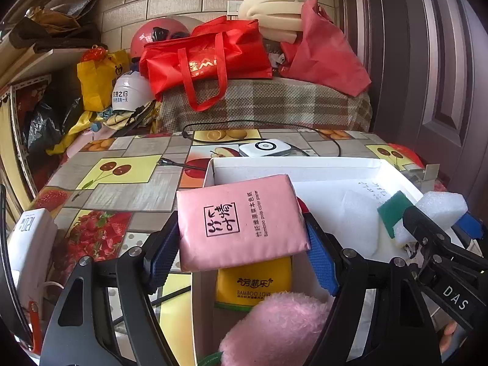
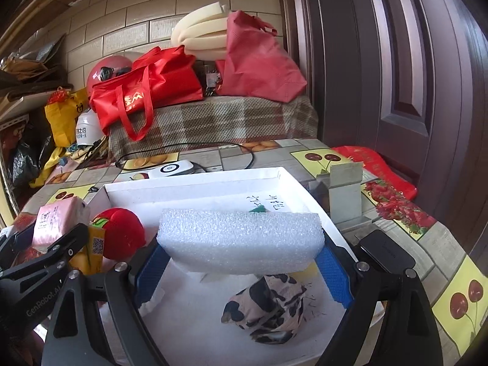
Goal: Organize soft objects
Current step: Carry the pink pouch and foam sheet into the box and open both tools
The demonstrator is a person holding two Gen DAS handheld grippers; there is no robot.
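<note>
1. My left gripper (image 1: 244, 244) is clamped on a pink rectangular tissue pack with black characters (image 1: 241, 222); its blue pads press the pack's two short sides, and the pack is held in the air over the left wall of the shallow white cardboard box (image 1: 292, 164).
2. Below that pack, at 6 o'clock in the left view, a yellow tissue pack printed "BAMBOO LOVE" (image 1: 254, 286) lies in the box, with a fluffy pink plush piece (image 1: 274, 332) nearer the camera.
3. My right gripper (image 2: 241, 259) grips a white rectangular foam block (image 2: 241, 241) by its ends, lifted above the box floor.
4. Under the block, at 6 o'clock, a crumpled cloth with black and tan patches (image 2: 268, 308) rests in the box.
5. At 9 o'clock in the right view, a red plush apple (image 2: 123, 231) sits in the box beside the yellow pack.
6. A green-and-white sponge (image 1: 393, 216) shows at 3 o'clock in the left view.
</note>
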